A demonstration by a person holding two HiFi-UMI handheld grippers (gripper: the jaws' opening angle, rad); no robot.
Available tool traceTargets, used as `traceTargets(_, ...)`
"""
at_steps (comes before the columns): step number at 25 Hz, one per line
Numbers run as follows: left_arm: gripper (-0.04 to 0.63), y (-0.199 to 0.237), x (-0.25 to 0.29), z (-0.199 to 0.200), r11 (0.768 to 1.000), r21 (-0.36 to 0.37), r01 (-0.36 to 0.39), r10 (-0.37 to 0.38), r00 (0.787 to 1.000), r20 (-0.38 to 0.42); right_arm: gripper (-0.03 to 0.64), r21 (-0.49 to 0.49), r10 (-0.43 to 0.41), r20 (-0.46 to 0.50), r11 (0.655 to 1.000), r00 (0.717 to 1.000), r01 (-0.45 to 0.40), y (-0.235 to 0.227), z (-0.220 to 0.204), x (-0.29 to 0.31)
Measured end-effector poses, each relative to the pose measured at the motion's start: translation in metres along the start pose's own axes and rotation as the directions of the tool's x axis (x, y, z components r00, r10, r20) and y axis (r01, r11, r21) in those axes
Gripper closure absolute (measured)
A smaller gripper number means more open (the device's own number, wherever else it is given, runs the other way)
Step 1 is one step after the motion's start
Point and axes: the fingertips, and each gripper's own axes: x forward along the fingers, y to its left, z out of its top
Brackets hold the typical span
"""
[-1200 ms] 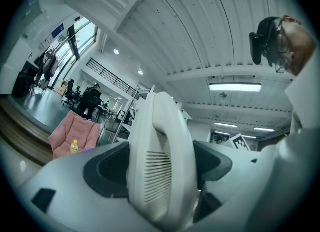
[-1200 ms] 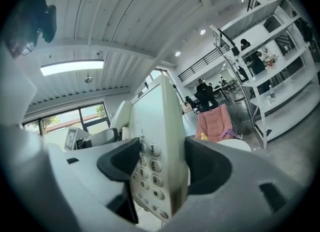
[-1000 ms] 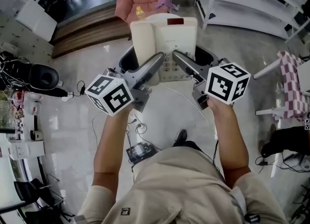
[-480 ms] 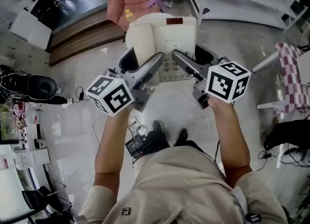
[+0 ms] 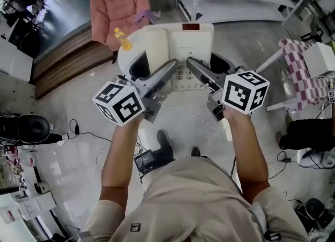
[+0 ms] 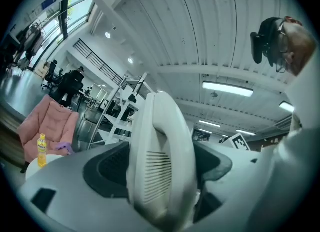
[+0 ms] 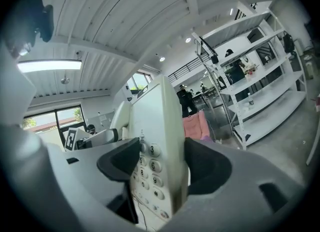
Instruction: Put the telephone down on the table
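Cream telephone [image 5: 191,42] aloft, left gripper [image 5: 153,69] fingers clamping handset [image 6: 160,161], right gripper [image 5: 209,67] fingers clamping keypad [image 7: 152,176] edge

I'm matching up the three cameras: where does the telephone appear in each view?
Head view: telephone, upper centre.
Left gripper view: its handset, lower centre, clamped by the left tool.
Right gripper view: its keypad, lower centre, clamped by the right tool.
Shared landmark: the pink chair, upper left in head view, left edge in left gripper view, right of the telephone in right gripper view.
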Motion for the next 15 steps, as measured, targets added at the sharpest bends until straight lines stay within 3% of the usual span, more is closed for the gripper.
traceTargets(8,0.219,0.045,0.012,0.028,0.993,-0.002,0.119,-0.119,0.993,-0.009,0.348,0.001,-0.095,0.041,0.995,0.995,0.095,0.0,0.02,0.042)
traceTargets(15,0.219,0.072,0.014,0.04,0.985,-0.007,0.171,-0.171,0.985,-0.025,0.348,-0.001,-0.147,0.057,0.989,0.987,0.148,0.003,0.026,0.069)
